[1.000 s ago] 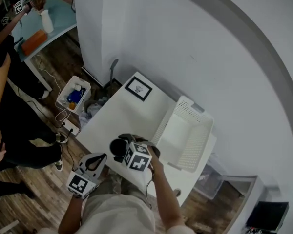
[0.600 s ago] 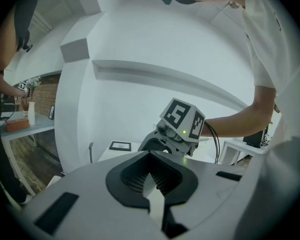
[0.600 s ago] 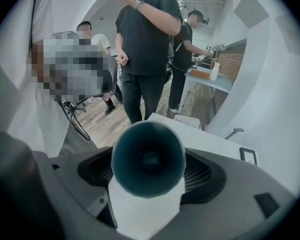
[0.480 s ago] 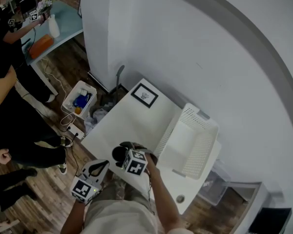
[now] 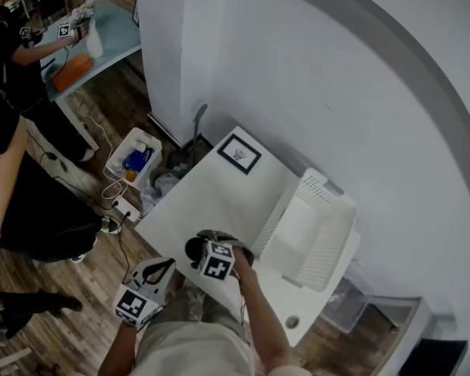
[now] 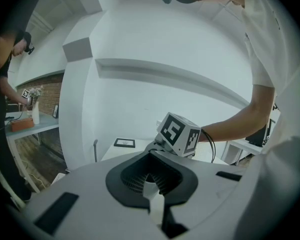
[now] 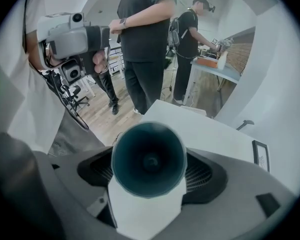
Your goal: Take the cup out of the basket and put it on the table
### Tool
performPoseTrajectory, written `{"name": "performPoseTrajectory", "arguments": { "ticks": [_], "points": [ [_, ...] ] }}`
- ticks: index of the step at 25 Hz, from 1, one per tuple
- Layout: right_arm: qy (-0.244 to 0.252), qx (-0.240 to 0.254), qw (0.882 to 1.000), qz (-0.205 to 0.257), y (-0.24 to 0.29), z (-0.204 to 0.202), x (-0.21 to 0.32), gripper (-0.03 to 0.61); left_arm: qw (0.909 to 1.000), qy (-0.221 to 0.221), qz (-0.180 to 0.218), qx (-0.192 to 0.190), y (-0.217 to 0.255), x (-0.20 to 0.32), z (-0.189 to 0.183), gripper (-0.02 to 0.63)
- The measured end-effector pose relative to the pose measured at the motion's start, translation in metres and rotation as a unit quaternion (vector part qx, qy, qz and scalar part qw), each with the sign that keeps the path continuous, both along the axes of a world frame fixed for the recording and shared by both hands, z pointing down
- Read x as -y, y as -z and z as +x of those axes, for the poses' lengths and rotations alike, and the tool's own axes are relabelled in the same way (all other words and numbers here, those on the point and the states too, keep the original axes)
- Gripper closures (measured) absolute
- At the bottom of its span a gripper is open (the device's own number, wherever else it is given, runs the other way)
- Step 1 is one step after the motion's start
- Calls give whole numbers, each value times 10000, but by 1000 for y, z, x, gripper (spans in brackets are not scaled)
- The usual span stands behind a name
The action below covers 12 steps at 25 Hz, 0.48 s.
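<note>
My right gripper (image 5: 202, 247) is shut on the cup (image 5: 193, 249), white outside and dark teal inside. In the right gripper view the cup (image 7: 149, 159) fills the space between the ribbed pads, mouth toward the camera, and the gripper (image 7: 149, 171) points steeply down over the near left part of the white table (image 5: 211, 190). Whether the cup touches the table is hidden. The white perforated basket (image 5: 317, 229) stands on the table's right side with nothing visible inside. My left gripper (image 5: 161, 268) hangs off the table's near edge, its jaws (image 6: 150, 176) shut on nothing.
A framed picture (image 5: 239, 153) lies flat at the table's far corner. Beside the table on the wooden floor are a white box of small items (image 5: 131, 159) and cables. People stand at the left, one (image 5: 16, 45) by a blue-topped desk (image 5: 113, 34).
The right gripper has sunk with the cup toward the table's near part. The left gripper has stayed put. The people at the left have shifted.
</note>
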State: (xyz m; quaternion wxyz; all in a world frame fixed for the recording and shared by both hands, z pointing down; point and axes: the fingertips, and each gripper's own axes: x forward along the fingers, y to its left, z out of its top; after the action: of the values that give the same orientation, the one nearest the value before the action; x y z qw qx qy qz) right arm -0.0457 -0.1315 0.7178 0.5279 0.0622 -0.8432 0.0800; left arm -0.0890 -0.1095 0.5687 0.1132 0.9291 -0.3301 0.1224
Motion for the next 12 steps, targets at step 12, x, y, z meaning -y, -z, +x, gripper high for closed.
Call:
{"name": "performPoseTrajectory", "arguments": {
  "ticks": [12],
  "points": [
    [24, 47, 10000, 32, -8, -3, -2, 183, 10000, 15, -65, 8, -4, 1, -4, 612]
  ]
}}
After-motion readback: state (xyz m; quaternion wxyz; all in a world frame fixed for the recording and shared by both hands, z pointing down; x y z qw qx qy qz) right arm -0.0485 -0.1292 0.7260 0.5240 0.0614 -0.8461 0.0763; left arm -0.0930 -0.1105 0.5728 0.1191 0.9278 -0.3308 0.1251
